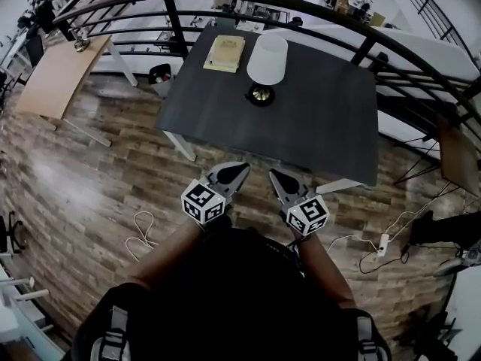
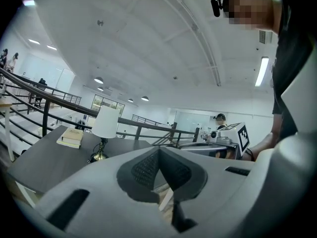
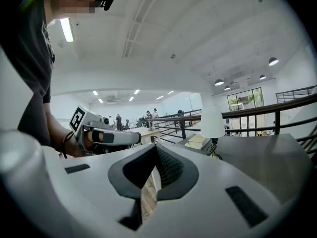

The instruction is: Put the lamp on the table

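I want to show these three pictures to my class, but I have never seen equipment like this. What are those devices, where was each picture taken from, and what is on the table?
There is no robot here. A person holds a two-jaw gripper in each hand: the left gripper and the right gripper. The cubes with square markers are parts of the grippers.

The head view comes from a camera on the person's head, looking steeply down. The other two come from cameras that ride on the grippers and look along their jaws.

On the dark table stand a lamp with a white shade and, beside it, a book. A curved railing runs behind the table.

Both grippers have their jaws together and hold nothing. The lamp is on the table and neither gripper touches it.
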Demonstrator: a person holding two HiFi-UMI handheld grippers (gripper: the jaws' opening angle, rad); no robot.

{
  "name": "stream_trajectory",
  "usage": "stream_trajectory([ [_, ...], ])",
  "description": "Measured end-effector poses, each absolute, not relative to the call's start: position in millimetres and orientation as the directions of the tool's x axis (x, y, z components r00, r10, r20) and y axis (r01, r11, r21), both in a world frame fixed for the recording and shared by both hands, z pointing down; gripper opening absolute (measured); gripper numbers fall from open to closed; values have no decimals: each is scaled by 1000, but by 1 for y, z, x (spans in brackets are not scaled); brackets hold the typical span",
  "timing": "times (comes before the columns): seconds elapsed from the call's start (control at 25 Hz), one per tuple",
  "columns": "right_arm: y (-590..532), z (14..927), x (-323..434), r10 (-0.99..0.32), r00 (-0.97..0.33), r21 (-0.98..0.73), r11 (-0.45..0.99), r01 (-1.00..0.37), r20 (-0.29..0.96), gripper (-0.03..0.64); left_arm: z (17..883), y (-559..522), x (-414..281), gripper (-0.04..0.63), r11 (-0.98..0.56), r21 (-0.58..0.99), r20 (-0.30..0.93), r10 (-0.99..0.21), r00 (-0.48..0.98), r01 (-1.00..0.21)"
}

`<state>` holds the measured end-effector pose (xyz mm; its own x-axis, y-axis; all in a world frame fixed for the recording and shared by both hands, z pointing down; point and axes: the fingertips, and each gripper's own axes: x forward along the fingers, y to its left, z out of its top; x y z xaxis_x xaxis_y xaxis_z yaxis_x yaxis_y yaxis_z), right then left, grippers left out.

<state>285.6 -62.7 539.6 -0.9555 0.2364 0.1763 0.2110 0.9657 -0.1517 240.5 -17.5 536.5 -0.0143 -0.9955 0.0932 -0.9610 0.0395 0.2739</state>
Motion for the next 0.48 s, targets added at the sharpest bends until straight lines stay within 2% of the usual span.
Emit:
stream_trajectory([
  [0.48,-46,530,342,249,-958,-159,961,227,142,15,527,3,297,9,52,247,92,-995,-30,-968],
])
